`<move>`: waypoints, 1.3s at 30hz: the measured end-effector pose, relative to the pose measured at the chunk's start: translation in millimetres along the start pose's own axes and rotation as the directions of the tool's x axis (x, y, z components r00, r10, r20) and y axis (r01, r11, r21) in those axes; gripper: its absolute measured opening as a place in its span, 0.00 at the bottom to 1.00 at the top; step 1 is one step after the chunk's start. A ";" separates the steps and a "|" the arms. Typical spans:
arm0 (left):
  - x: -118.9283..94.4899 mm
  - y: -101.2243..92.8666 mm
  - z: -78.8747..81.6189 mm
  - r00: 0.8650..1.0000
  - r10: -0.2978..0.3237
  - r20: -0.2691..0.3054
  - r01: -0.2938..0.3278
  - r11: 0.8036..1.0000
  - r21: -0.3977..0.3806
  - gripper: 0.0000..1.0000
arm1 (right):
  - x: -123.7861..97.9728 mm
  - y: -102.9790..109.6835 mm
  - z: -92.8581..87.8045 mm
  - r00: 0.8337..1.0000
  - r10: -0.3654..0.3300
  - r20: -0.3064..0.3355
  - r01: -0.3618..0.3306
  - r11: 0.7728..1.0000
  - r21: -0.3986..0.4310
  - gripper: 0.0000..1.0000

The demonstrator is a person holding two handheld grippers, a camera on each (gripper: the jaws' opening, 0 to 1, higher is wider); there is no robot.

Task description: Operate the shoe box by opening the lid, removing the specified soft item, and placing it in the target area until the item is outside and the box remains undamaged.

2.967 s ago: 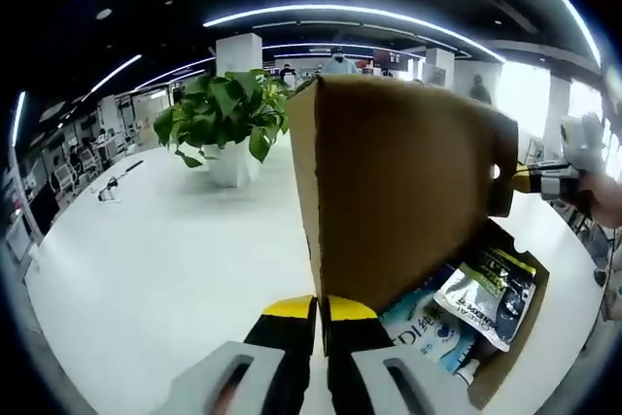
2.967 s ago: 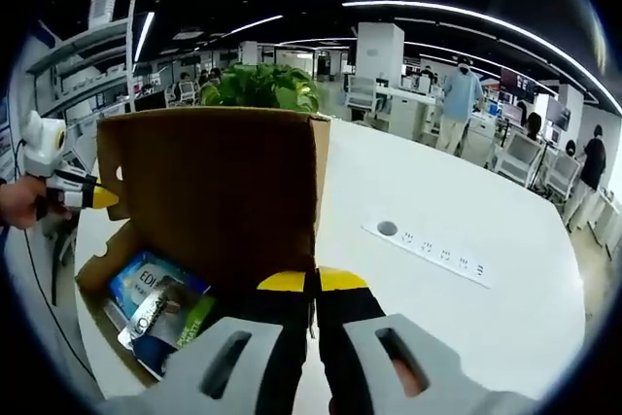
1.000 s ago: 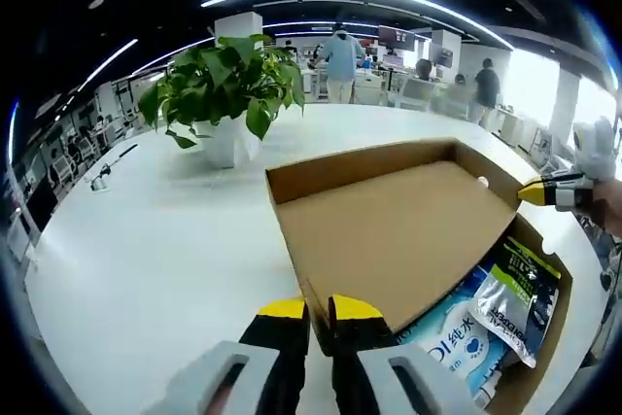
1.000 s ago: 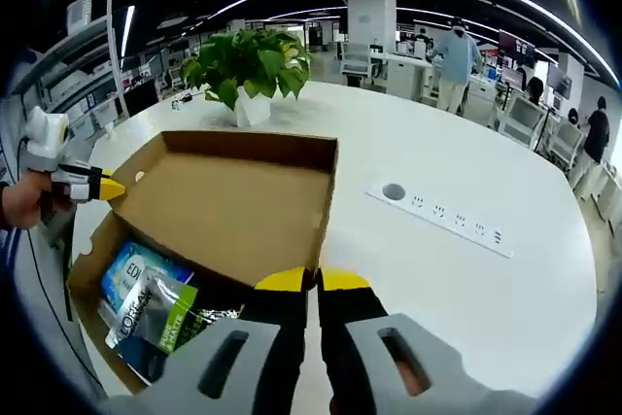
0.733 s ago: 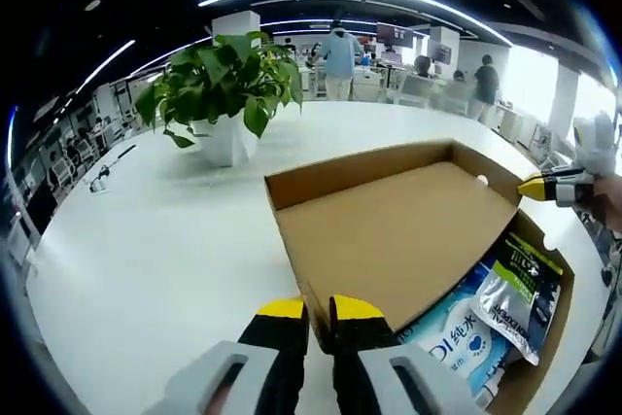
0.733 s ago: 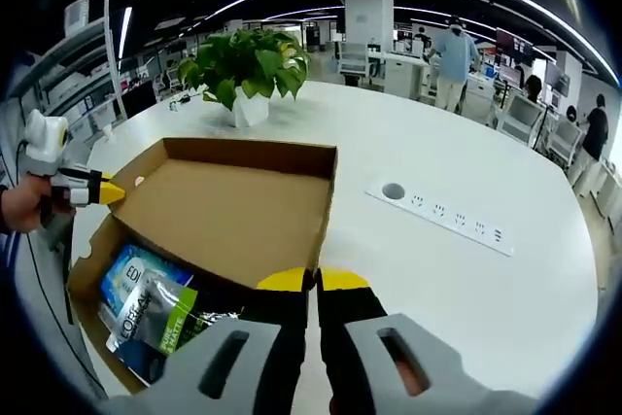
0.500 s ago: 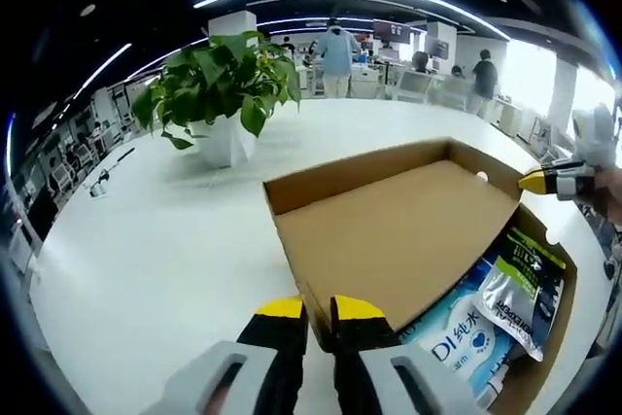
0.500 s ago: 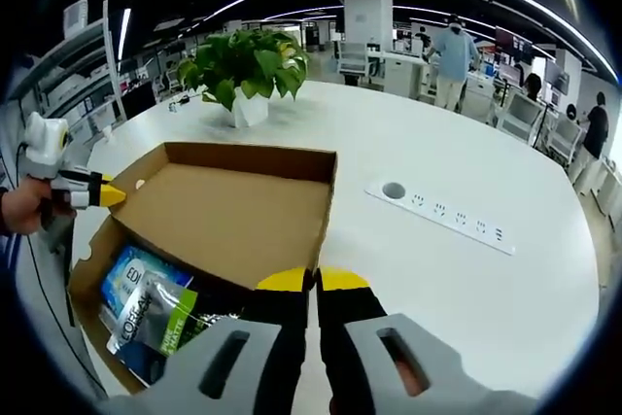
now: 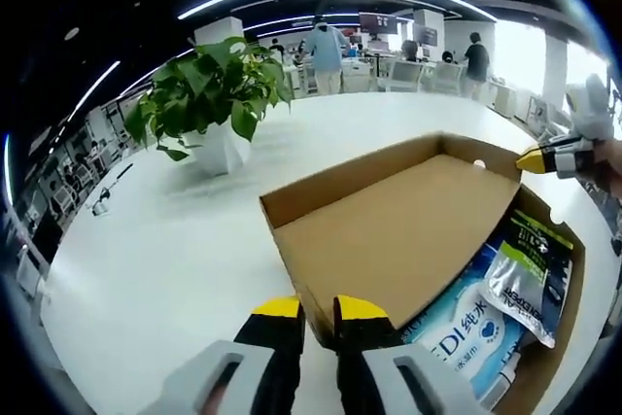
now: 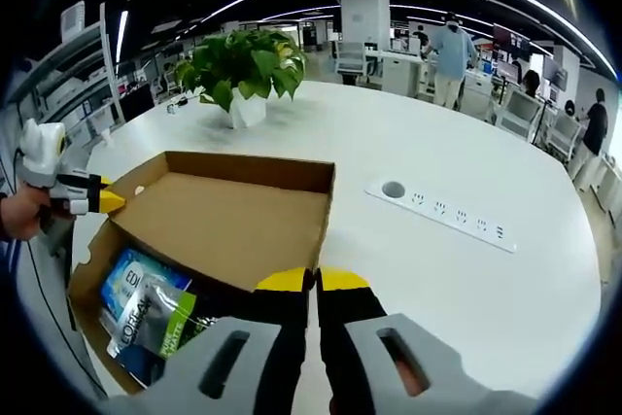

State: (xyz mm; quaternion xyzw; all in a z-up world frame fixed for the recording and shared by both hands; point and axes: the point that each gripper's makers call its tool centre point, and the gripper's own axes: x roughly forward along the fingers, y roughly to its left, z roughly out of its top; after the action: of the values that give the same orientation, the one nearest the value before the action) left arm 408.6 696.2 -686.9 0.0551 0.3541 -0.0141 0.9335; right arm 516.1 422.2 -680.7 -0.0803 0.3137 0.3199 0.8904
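On the white table (image 10: 466,289) both grippers, left (image 9: 317,310) and right (image 10: 313,282), pinched the lid (image 9: 403,240) (nearly flat), best lowered gently.

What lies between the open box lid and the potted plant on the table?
Only bare white table lies between the lid and the potted plant; both gripper views show it.

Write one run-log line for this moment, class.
brown cardboard shoe box lid: folded open, nearly flat | left tongs, right tongs: each shut on lid corner | silver-green soft pouch: inside box
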 end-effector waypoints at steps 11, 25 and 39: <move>-2.3 0.0 0.7 1.000 0.003 0.005 -0.003 1.000 -0.017 0.11 | -0.8 -0.9 -0.9 1.000 -0.004 -0.003 0.004 1.000 0.007 0.02; -18.0 -4.2 1.3 1.000 0.000 0.025 0.001 1.000 -0.022 0.11 | -9.0 -2.2 -4.9 1.000 -0.015 -0.021 0.015 1.000 -0.004 0.02; -47.1 -16.5 -2.8 0.998 -0.015 0.059 0.016 0.999 -0.030 0.12 | -36.4 -3.9 -14.3 1.000 -0.021 -0.005 0.021 1.000 0.012 0.05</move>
State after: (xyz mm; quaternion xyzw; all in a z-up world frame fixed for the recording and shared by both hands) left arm 370.4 679.6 -659.3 0.0375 0.3272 -0.0174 0.9440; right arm 489.5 395.4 -670.0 -0.0790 0.3170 0.3083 0.8934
